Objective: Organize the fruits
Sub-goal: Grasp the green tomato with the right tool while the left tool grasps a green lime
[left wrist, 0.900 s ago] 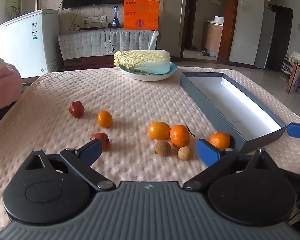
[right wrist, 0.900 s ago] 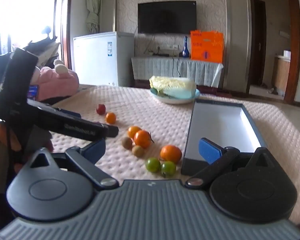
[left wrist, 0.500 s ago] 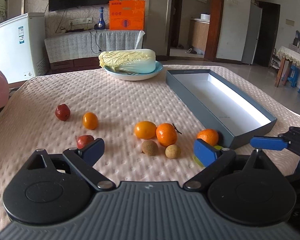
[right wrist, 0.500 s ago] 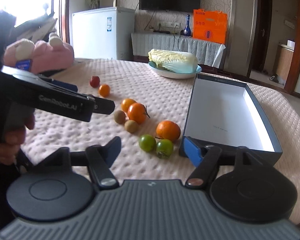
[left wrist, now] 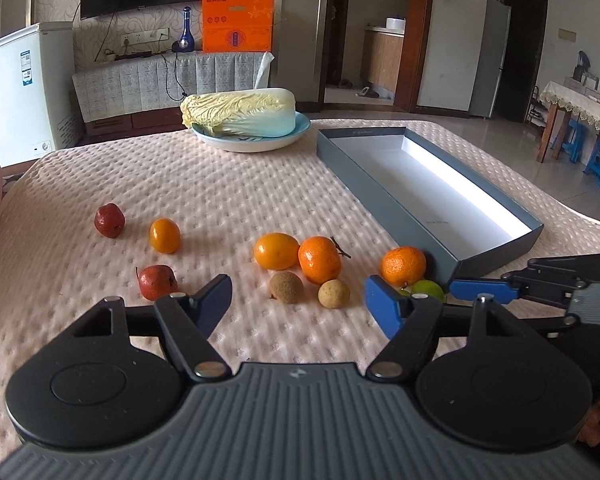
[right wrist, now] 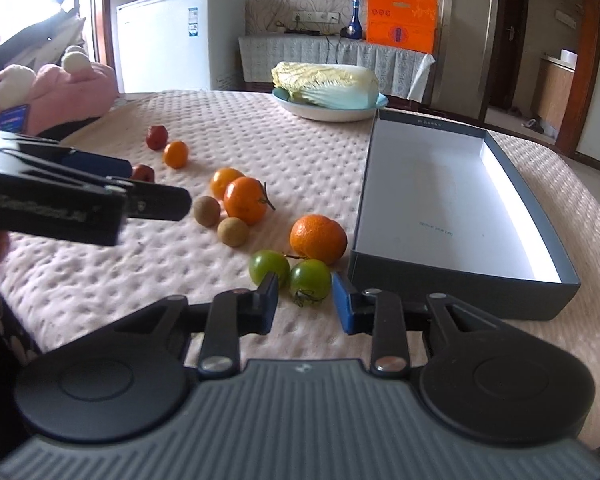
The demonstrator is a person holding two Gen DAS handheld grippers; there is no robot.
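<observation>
The right gripper (right wrist: 304, 306) is hovering with its jaws parted around a small green tomato (right wrist: 310, 282), not clenching it. The left gripper (left wrist: 298, 304) is hanging released above two round brown longans (left wrist: 286, 287). Orange mandarins (left wrist: 319, 259) and small red fruits (left wrist: 109, 220) are lying scattered on the pink quilted tablecloth (left wrist: 220, 192), beside the shallow grey cardboard box (right wrist: 452, 276).

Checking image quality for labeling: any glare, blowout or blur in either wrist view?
Left wrist view: bright glare strip along the inside wall of the box, fruit sharp. Right wrist view: window blown out at upper left, left hand-held gripper blurred up close; fisheye bending in both.
</observation>
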